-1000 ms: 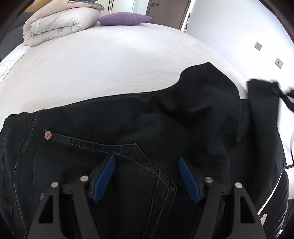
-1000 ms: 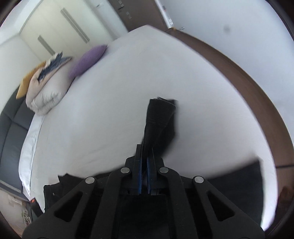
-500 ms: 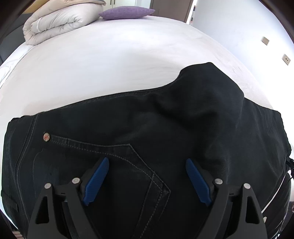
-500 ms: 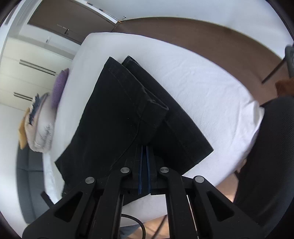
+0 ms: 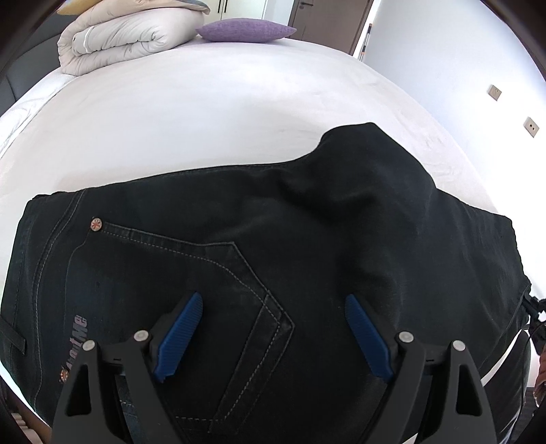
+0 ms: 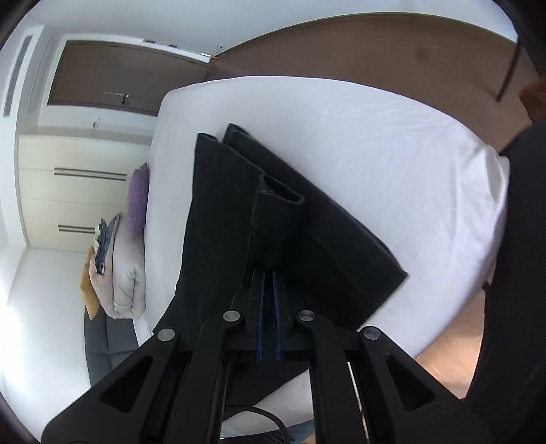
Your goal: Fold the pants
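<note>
The jaws of the right gripper (image 6: 269,290) are just beginning to part, a narrow slit showing between the blue pads, and the rolled hem of the black denim pants (image 6: 239,218) is sitting right at their tips; whether the pads are still pinching cloth is hard to tell. A second ago this gripper was carrying the hem high over the bare sheet; now the leg ends are lying folded back across the rest of the garment, so the lengthwise fold is, by my reading, being laid down and released.

The jaws of the left gripper (image 5: 273,334) are standing wide apart and holding nothing, wider than a second ago. They are hovering over the seat of the pants (image 5: 239,246), straddling the stitched back pocket (image 5: 218,293) without visibly pressing on it.

Outward from there, the pants are lying flat near the front edge of the white-sheeted bed (image 5: 204,112), waistband towards the left of the left wrist view, a raised hump of cloth towards the right. Well beyond, at the far end, a rolled cream duvet (image 5: 116,41) and a purple cushion (image 5: 245,30) are resting.
</note>
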Motion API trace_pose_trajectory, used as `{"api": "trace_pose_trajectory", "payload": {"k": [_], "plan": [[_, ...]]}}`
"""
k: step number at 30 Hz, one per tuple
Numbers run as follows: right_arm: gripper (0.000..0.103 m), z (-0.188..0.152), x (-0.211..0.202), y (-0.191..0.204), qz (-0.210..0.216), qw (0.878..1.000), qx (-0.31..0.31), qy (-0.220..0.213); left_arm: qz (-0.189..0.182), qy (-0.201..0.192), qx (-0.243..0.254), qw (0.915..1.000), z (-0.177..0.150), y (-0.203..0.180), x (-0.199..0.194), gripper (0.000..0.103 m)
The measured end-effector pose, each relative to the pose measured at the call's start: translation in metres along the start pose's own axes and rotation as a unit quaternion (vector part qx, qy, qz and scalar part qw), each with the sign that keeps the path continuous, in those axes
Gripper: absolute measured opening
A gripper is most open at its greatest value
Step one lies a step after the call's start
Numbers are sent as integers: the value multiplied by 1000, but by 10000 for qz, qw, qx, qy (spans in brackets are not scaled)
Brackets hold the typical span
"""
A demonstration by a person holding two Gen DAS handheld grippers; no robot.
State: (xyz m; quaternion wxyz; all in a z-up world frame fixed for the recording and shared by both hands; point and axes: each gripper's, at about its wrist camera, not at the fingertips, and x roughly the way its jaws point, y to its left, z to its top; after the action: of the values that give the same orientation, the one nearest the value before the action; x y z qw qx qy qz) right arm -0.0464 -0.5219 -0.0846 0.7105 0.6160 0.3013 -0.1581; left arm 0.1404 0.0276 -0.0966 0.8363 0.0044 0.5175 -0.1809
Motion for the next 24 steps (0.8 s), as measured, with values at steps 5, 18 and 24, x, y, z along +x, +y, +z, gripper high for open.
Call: {"api": "trace_pose_trajectory", "payload": {"k": [5, 18, 24], "plan": [[70, -4, -9, -5, 340, 9993, 11, -133, 26, -25, 35, 10000, -12, 0, -1, 87], [57, -7, 1, 4, 653, 9978, 38, -56, 9, -52, 1, 10000, -21, 0, -3, 89], [7, 6, 22, 0, 466, 9987, 123, -133, -1, -58, -11, 10000, -19, -1, -3, 89]]}}
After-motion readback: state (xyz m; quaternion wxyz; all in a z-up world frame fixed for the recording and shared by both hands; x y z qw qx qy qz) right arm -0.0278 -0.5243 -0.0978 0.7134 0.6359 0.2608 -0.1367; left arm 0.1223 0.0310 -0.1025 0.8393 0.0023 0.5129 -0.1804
